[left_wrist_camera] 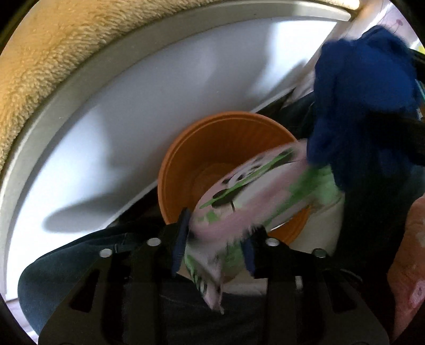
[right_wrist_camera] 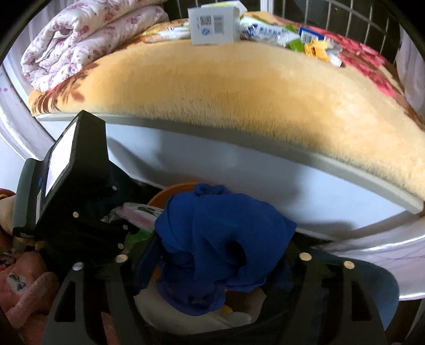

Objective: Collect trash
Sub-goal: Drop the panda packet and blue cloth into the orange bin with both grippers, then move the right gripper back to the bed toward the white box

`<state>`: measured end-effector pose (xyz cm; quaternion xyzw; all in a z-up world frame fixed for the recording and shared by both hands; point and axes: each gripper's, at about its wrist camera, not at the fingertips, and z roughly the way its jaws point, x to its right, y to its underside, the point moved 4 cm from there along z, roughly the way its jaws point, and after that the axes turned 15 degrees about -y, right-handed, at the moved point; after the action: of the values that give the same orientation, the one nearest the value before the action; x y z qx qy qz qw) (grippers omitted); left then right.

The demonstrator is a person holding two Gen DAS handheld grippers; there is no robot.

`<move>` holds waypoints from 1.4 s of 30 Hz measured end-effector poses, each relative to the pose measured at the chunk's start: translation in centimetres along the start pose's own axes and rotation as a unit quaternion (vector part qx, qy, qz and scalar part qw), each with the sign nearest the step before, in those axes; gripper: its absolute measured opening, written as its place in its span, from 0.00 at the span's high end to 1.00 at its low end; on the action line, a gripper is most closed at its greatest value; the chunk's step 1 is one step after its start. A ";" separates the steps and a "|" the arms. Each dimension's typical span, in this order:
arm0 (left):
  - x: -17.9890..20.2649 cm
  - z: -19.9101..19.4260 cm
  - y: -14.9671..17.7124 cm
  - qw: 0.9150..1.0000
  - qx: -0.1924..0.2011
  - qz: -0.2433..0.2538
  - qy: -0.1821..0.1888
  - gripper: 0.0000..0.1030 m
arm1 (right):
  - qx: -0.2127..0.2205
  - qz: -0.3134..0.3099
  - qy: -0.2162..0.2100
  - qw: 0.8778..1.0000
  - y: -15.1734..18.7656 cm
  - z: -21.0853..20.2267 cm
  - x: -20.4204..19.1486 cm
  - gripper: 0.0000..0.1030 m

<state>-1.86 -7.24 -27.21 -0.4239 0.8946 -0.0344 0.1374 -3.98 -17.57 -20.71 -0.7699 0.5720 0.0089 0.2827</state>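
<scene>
Your left tongs [left_wrist_camera: 215, 238] hang straight down over an orange bin [left_wrist_camera: 212, 143] beside the bed, with a pink-and-green printed wrapper [left_wrist_camera: 239, 201] between their blue pads [left_wrist_camera: 180, 238]; the picture is smeared there, so you cannot tell whether the pads press on the wrapper or have let go. Your right tongs [right_wrist_camera: 212, 265] sit just beside, tilted down over the same bin, with a crumpled blue bag or cloth [right_wrist_camera: 220, 238] bunched between the two fingers; it fills the gap, but whether it is gripped or merely resting there cannot be told either. This looks like the drop-off step: both pieces are at the bin's mouth, the wrapper partly over the rim. The next move calls for you to part both tongs fully, check that each piece falls inside and does not catch on the pads, then lift clear and go back to the bed. More trash waits there on the yellow plush blanket [right_wrist_camera: 239, 93]: a white carton [right_wrist_camera: 212, 24] with barcodes, and a heap of packets [right_wrist_camera: 292, 37] near it. Blue lettering shows on one packet, but it is too blurred to read; no brand can be made out.
</scene>
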 end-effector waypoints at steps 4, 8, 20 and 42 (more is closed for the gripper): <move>0.9 0.0 0.3 1.000 0.019 -0.008 -0.017 0.27 | 0.005 0.004 -0.001 1.000 0.0 -0.2 0.4 0.22; 0.1 -0.3 0.4 0.999 0.022 -0.027 -0.009 0.25 | 0.011 0.004 0.000 1.000 -0.3 -0.6 0.4 0.19; -0.6 -1.4 0.5 0.998 0.036 -0.046 -0.014 0.23 | 0.016 0.005 0.003 1.000 -0.4 -0.9 0.3 0.19; -5.9 -8.9 0.0 0.979 0.131 -0.149 -0.036 0.17 | 0.137 -0.018 0.017 0.990 -6.3 -6.8 -0.6 0.11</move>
<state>-0.72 -3.19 -17.42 -0.5319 0.8035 -0.1560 0.2171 -0.72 -18.93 -12.10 -0.7342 0.5583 -0.0877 0.3763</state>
